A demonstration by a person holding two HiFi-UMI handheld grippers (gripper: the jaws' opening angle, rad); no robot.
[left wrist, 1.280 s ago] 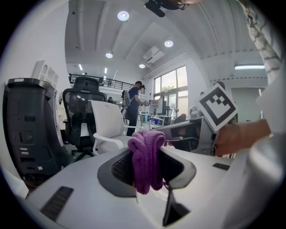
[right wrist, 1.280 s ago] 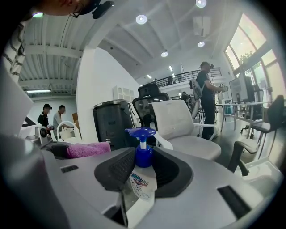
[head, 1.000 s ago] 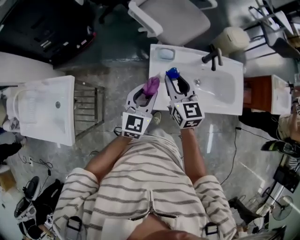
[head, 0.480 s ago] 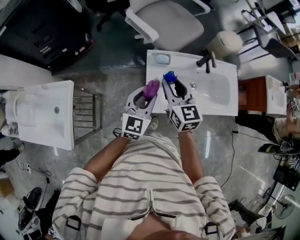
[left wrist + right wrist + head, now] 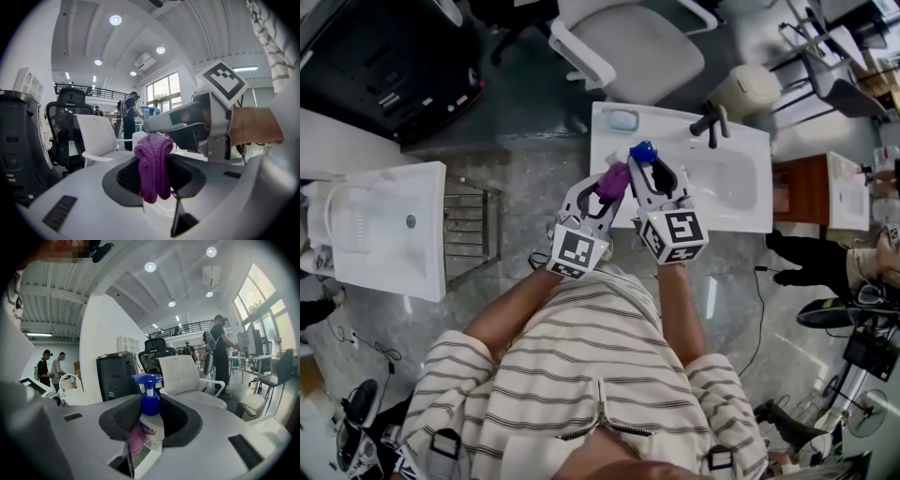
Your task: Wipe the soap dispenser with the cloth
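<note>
Right gripper [image 5: 648, 170] clamped on white soap dispenser with blue pump [image 5: 151, 420], left gripper [image 5: 609, 188] pinching bunched purple knitted cloth [image 5: 153, 171] just beside it, both over the white washbasin's [image 5: 741, 211] edge (held aloft, unsupported): a hard sideways rub could twist the bottle from the jaws.

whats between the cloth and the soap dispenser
Nothing: in the right gripper view the purple cloth sits right against the soap dispenser, at its lower side, no gap showing.

Purple knitted cloth [image 5: 153, 171] in left gripper [image 5: 604, 190] touches the left side of the blue-pumped plastic soap dispenser [image 5: 151, 425] in right gripper [image 5: 649, 169]; both over a white ceramic washbasin [image 5: 741, 202]. Padded chair [image 5: 642, 47] behind.
</note>
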